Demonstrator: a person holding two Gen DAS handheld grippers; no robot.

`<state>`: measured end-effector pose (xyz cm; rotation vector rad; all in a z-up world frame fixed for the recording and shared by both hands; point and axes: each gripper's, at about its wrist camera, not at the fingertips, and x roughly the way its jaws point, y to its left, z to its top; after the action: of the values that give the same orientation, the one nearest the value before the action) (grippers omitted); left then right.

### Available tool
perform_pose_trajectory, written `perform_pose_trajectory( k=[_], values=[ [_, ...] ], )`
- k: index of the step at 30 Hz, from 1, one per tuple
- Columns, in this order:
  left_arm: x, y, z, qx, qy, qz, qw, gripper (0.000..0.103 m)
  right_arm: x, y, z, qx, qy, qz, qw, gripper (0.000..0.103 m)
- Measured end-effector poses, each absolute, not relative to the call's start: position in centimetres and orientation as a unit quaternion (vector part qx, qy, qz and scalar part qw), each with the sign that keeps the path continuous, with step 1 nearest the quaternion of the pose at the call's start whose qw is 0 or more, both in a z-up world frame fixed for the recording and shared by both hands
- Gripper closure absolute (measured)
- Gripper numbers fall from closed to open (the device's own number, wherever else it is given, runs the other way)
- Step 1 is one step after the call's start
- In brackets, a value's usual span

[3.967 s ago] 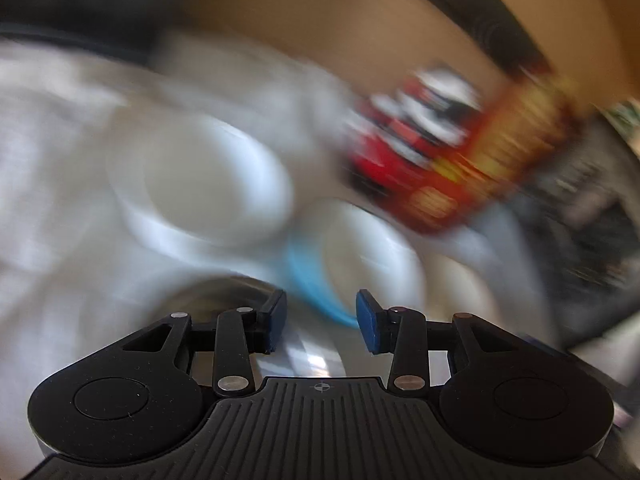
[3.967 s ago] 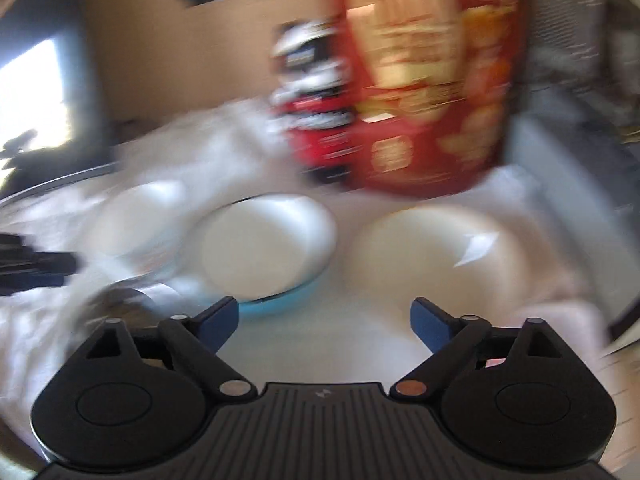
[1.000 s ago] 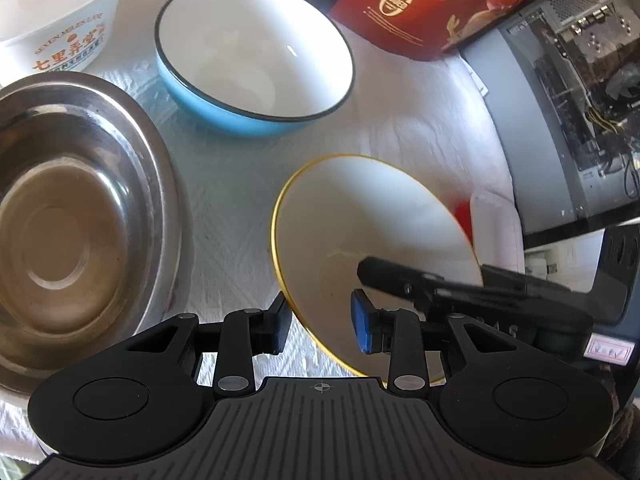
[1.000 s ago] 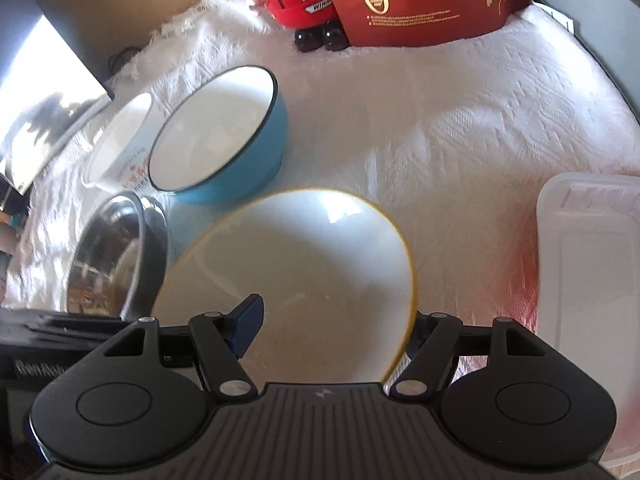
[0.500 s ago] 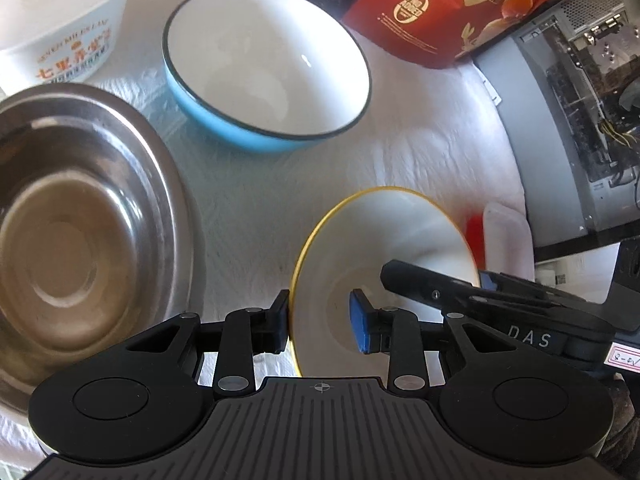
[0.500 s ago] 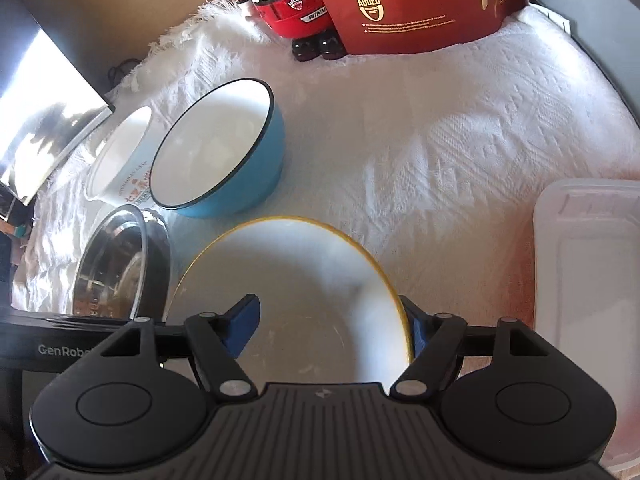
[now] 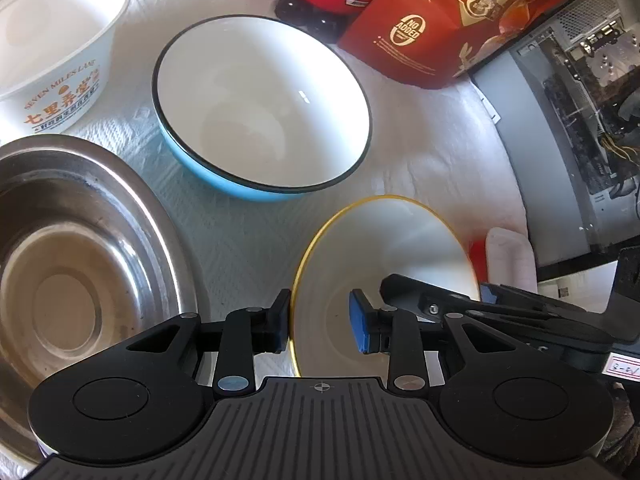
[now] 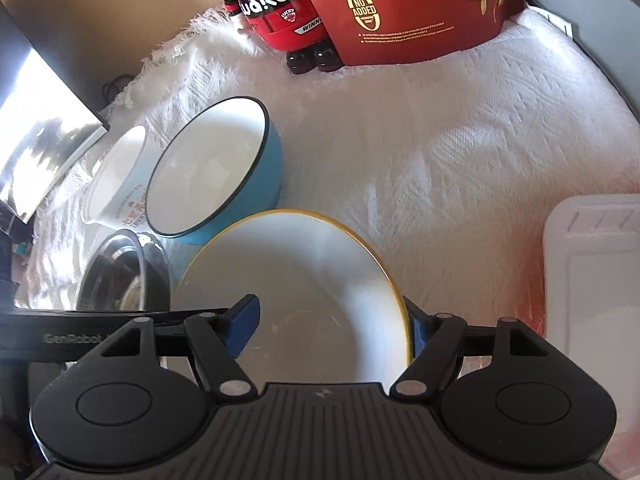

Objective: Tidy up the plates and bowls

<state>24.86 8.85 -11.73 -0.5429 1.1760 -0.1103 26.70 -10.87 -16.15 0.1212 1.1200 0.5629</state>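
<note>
Over the white cloth [image 8: 460, 128], your left gripper [image 7: 320, 322] and right gripper [image 8: 334, 324] each straddle the yellow-rimmed bowl's [image 8: 304, 280] edge; whether either clamps, cannot tell; likely nesting step: next carry it level to the blue bowl [image 7: 260, 104].

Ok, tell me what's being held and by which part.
Cannot tell. The left gripper and right gripper each straddle the rim of the yellow-rimmed bowl, opposite sides, one finger inside, one outside.

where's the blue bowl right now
In the left wrist view the blue bowl sits upper centre on the white cloth, between the printed white bowl and red box.
</note>
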Motion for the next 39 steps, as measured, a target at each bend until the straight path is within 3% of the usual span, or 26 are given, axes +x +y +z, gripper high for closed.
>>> perform_pose_trajectory(
  k=[11,19,24,33,36,39],
  values=[
    [23.1,11.4,-8.6,-0.272,0.517,-0.067,0.809,0.07,27.0,-11.2,-15.3,0.039,0.505,0.253,0.824,0.029],
    [24.3,15.2,-3.8,-0.227,0.457,-0.003,0.86,0.07,28.4,-10.0,-10.7,0.001,0.449,0.263,0.854,0.015],
    [27.0,16.9,-5.1,-0.189,0.469,0.051,0.861,0.07,30.7,-7.2,-9.5,-0.032,0.444,0.276,0.852,0.005],
    [30.4,17.6,-9.2,-0.206,0.509,0.069,0.833,0.07,34.7,-3.7,-12.4,-0.022,0.503,0.306,0.808,0.005],
    [30.9,17.2,-10.0,-0.195,0.515,0.084,0.831,0.07,35.6,-2.8,-13.8,-0.015,0.522,0.312,0.794,0.012],
    [31.8,17.0,-10.7,-0.192,0.521,0.084,0.828,0.07,36.7,-1.9,-15.2,-0.005,0.544,0.309,0.78,0.031]
  ],
)
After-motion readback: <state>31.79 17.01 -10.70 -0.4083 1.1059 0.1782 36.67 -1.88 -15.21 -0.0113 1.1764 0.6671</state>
